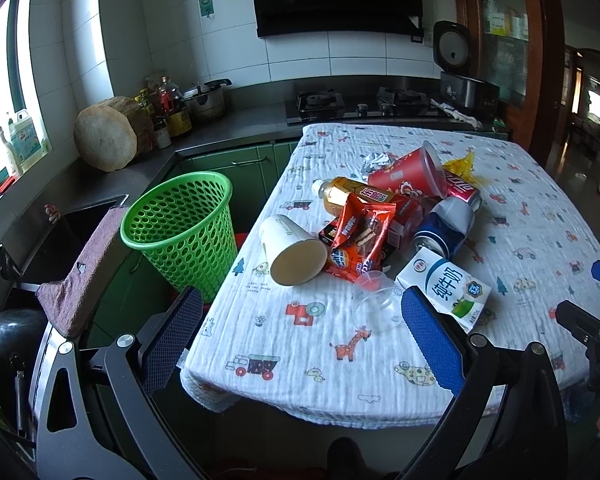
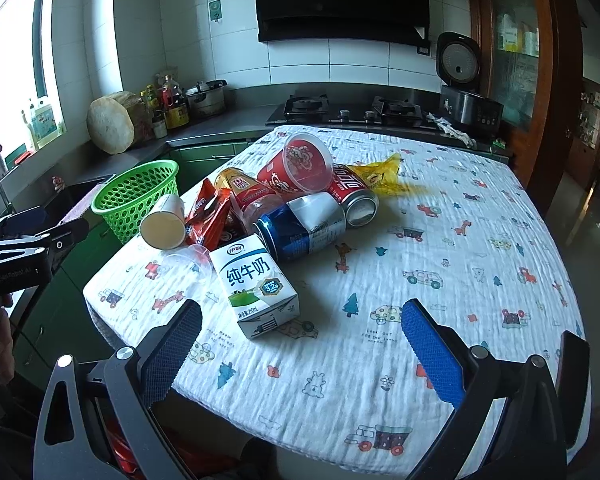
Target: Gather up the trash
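Observation:
A heap of trash lies on the cloth-covered table [image 1: 380, 380] [image 2: 480, 240]: a paper cup [image 1: 292, 250] [image 2: 164, 222] on its side, a red snack wrapper [image 1: 360, 236] [image 2: 208, 216], a tea bottle [image 1: 344, 194] [image 2: 248, 190], a red plastic cup [image 1: 410, 172] [image 2: 300, 166], a blue can [image 1: 444, 228] [image 2: 300, 228], a red can [image 1: 464, 192] [image 2: 356, 196] and a milk carton [image 1: 446, 288] [image 2: 256, 288]. A green mesh basket [image 1: 184, 232] [image 2: 136, 196] stands left of the table. My left gripper [image 1: 302, 344] is open, short of the paper cup. My right gripper [image 2: 300, 344] is open, just before the carton.
A clear plastic cup [image 1: 374, 290] [image 2: 196, 258] and a yellow wrapper [image 1: 462, 166] [image 2: 384, 178] also lie in the heap. A sink [image 1: 60, 236], a counter with bottles and a chopping block [image 1: 108, 134], a gas hob [image 2: 348, 112] and a rice cooker [image 2: 462, 92] ring the table.

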Demonstrator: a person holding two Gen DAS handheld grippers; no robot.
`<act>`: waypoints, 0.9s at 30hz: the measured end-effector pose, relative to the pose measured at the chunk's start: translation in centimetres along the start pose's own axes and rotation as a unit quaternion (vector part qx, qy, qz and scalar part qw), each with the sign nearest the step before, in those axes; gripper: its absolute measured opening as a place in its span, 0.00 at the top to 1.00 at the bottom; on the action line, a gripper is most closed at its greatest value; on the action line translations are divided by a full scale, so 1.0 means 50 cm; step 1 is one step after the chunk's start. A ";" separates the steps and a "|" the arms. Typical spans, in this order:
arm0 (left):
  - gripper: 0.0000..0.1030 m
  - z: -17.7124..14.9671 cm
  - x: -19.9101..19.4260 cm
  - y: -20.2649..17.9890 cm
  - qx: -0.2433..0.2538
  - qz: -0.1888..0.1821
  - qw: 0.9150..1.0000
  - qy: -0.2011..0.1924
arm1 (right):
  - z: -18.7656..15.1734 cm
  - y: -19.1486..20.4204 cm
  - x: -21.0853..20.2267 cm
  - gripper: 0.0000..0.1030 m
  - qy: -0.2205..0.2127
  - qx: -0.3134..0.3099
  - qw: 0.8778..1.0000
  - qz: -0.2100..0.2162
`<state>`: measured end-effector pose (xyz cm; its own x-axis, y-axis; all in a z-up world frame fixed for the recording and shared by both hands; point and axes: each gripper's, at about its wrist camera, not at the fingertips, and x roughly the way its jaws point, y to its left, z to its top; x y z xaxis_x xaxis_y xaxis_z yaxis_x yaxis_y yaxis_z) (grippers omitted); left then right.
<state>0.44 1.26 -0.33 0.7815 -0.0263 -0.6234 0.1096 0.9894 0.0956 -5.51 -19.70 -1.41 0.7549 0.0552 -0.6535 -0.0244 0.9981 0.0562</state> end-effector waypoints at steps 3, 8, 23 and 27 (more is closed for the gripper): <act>0.05 0.000 0.004 -0.001 0.003 0.001 1.000 0.001 | -0.003 -0.002 0.006 0.06 0.003 -0.001 1.000 0.000; 0.05 0.003 0.009 0.001 0.004 0.000 1.000 0.000 | -0.001 0.001 0.014 0.06 0.006 -0.004 1.000 0.002; 0.05 0.008 0.025 0.021 0.000 0.007 1.000 0.001 | 0.014 0.029 0.046 0.06 0.016 -0.024 0.999 0.018; 0.05 0.008 0.032 0.031 0.001 0.009 1.000 0.002 | 0.016 0.040 0.057 0.07 0.021 -0.033 0.999 0.023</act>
<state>2.09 2.71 -0.86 0.7812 -0.0074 -0.6242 0.0958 0.9895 0.1081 -2.89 -17.58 -2.57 0.7240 0.1007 -0.6824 -0.1025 0.9940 0.0380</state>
